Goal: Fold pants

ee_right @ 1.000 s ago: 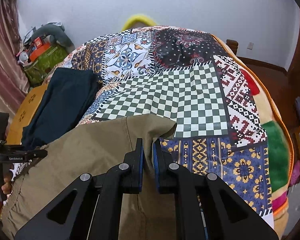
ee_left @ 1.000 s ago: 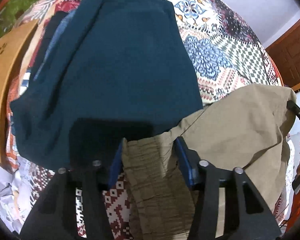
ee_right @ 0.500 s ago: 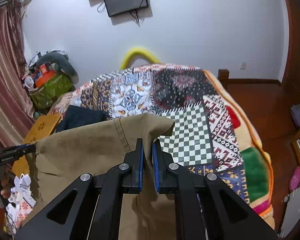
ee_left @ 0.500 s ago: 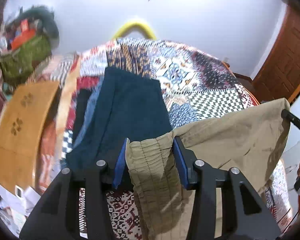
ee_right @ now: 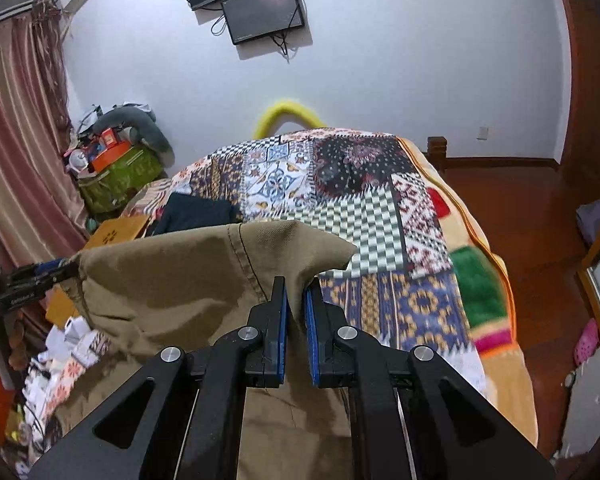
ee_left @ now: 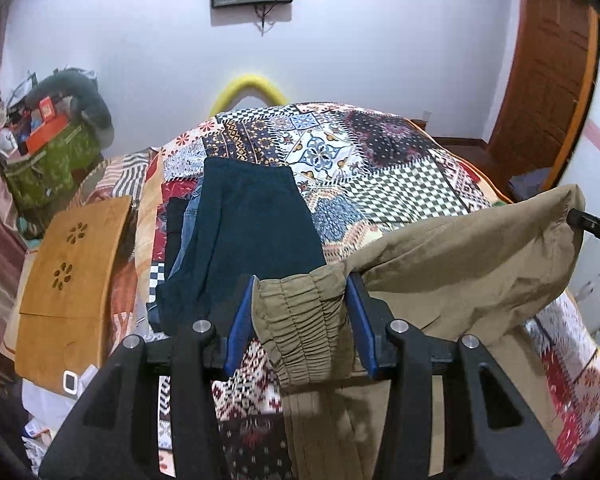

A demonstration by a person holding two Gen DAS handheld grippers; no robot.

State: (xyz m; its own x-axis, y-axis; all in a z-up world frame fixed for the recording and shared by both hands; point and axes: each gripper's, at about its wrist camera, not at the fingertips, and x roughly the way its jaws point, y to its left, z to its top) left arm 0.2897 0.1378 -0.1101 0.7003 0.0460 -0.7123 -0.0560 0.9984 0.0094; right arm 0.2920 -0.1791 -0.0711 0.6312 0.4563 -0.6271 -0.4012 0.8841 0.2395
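Khaki pants (ee_left: pixel 452 264) hang stretched in the air between both grippers, above the patchwork bed. My left gripper (ee_left: pixel 300 300) is shut on the gathered elastic waistband (ee_left: pixel 304 332). My right gripper (ee_right: pixel 296 296) is shut on the other end of the waist edge of the pants (ee_right: pixel 188 280). Each gripper shows at the far side of the other's view: the right one (ee_left: pixel 592 226) and the left one (ee_right: pixel 40 276). The legs hang down below the frames.
The patchwork bedspread (ee_left: pixel 380 168) covers the bed. A stack of folded dark teal and blue garments (ee_left: pixel 244 232) lies on its left part. A wooden lap desk (ee_left: pixel 72 272) leans at the left. Clutter and a green bag (ee_right: pixel 116 176) sit by the curtain. A wooden door (ee_left: pixel 540 92) is right.
Both grippers have lifted the khaki pants higher off the bed and the views have tilted up toward the wall. The grip on the waist is unchanged.
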